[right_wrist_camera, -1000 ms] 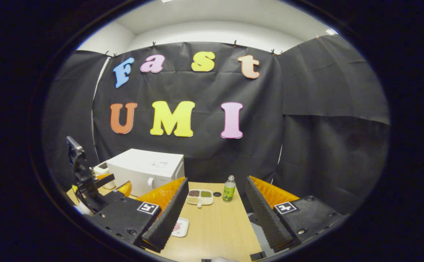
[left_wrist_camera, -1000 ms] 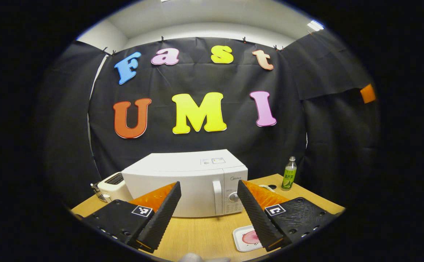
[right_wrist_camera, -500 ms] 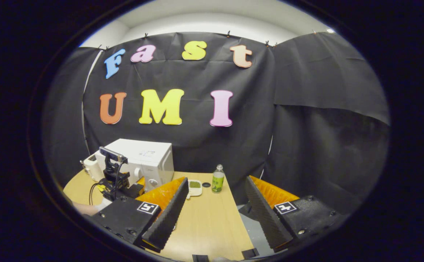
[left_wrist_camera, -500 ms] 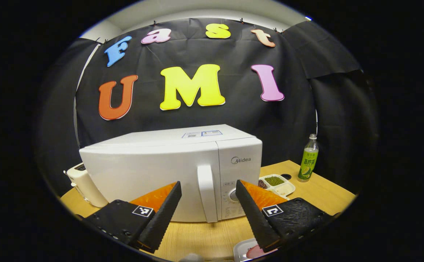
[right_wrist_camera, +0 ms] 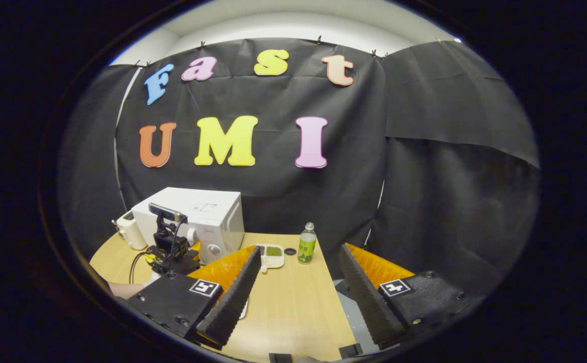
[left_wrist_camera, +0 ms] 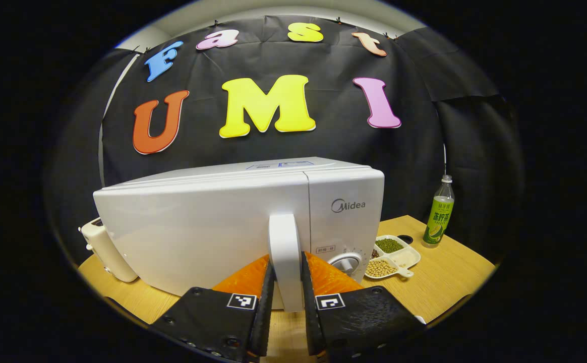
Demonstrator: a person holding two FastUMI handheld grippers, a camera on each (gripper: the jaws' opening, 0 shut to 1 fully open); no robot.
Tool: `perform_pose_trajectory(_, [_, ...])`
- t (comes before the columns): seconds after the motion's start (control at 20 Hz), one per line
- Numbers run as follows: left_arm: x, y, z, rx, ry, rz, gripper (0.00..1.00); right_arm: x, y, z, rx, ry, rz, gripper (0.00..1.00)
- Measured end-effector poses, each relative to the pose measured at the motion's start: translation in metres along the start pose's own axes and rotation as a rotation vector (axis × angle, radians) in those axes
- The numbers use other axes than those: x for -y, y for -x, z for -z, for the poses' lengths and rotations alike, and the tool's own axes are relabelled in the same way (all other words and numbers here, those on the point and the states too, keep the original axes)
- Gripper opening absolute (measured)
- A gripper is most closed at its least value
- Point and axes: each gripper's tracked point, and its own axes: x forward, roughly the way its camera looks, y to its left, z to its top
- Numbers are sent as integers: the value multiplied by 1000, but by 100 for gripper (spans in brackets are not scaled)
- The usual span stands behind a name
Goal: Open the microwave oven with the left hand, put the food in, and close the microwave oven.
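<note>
The microwave oven point(left_wrist_camera: 233, 222) stood on the wooden tabletop point(left_wrist_camera: 455, 272) with its back to the booth's black cloth wall, door facing outward, which left its front free to be reached from the near side. It was a white box with a plain, windowless-looking door taking up most of the front, a narrow control panel at the right with a round dial point(left_wrist_camera: 346, 263), and a white upright handle point(left_wrist_camera: 285, 257) at the door's right edge. The door was shut flush with the body, so the opening step was judged not yet done.

The left gripper point(left_wrist_camera: 286, 322) was closed around that handle, one finger pressing each side of the bar low down; that hold suited pulling the door outward on its far-side hinge. In the right gripper view the same left gripper point(right_wrist_camera: 170, 249) showed at the oven's front, a camera mast rising over it.

The right gripper point(right_wrist_camera: 298, 312) hung well apart from the oven over bare tabletop, its fingers spread wide with nothing between them, seemingly waiting to fetch the food.

Behind the oven's left corner sat a white toaster point(left_wrist_camera: 104, 247). To the right of the oven lay a divided white dish of beans point(left_wrist_camera: 392, 257), just beside the dial end, and farther right a green-labelled drink bottle point(left_wrist_camera: 438, 212) stood upright near the tabletop's edge
</note>
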Motion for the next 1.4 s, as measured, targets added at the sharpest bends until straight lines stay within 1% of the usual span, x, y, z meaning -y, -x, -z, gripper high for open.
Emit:
perform_pose_trajectory(0.05, [1, 1, -1, -2, 19, 9, 25, -1, 0, 1, -2, 3, 1, 92])
perform_pose_trajectory(0.1, [1, 2, 2, -3, 33, 17, 22, -2, 0, 1, -11, 8, 0, 100])
perform_pose_trajectory(0.15, [2, 3, 0, 4, 37, 27, 19, -4, 0, 3, -18, 12, -4, 92])
perform_pose_trajectory(0.2, [2, 4, 2, 2, 50, 24, 19, -6, -1, 4, -25, 12, -6, 100])
perform_pose_trajectory(0.25, [1, 4, -1, 13, 48, 22, 9, -9, -1, 4, -27, 7, -13, 100])
perform_pose_trajectory(0.4, [2, 4, 0, 19, 53, 29, 9, -23, -1, 4, -44, 12, -45, 100])
perform_pose_trajectory(0.55, [2, 14, -1, 27, 0, 38, 9, -32, -1, -5, -28, 54, -60, 100])
perform_pose_trajectory(0.6, [1, 26, 2, 30, 23, 43, 9, -35, 0, -7, -24, 66, -68, 100])
perform_pose_trajectory(0.65, [1, 33, 5, 60, 26, 55, 3, -39, -1, -8, -19, 72, -79, 100])
perform_pose_trajectory(0.7, [0, 39, 4, 79, 20, 65, 4, -44, -2, -8, -22, 78, -92, 100])
perform_pose_trajectory(0.85, [-4, 61, 14, 56, 44, 99, 3, -58, -8, -7, -20, 67, -135, 100])
perform_pose_trajectory(1.05, [-19, 102, 24, 28, 38, 117, 4, -77, -10, 1, -34, 52, -198, 100])
perform_pose_trajectory(1.2, [-38, 136, 33, 6, 31, 93, 8, -93, -6, 5, -37, 44, -243, 100])
perform_pose_trajectory(1.25, [-47, 149, 37, -3, 25, 70, 16, -100, -4, 8, -41, 43, -258, 100])
perform_pose_trajectory(1.3, [-59, 160, 39, -12, 16, 42, 19, -106, -2, 9, -44, 42, -272, 100])
perform_pose_trajectory(1.35, [-66, 168, 43, -20, 16, 30, 21, -113, 1, 13, -48, 38, -287, 100])
perform_pose_trajectory(1.4, [-76, 178, 45, -29, 16, 9, 30, -121, 4, 14, -54, 34, -305, 100])
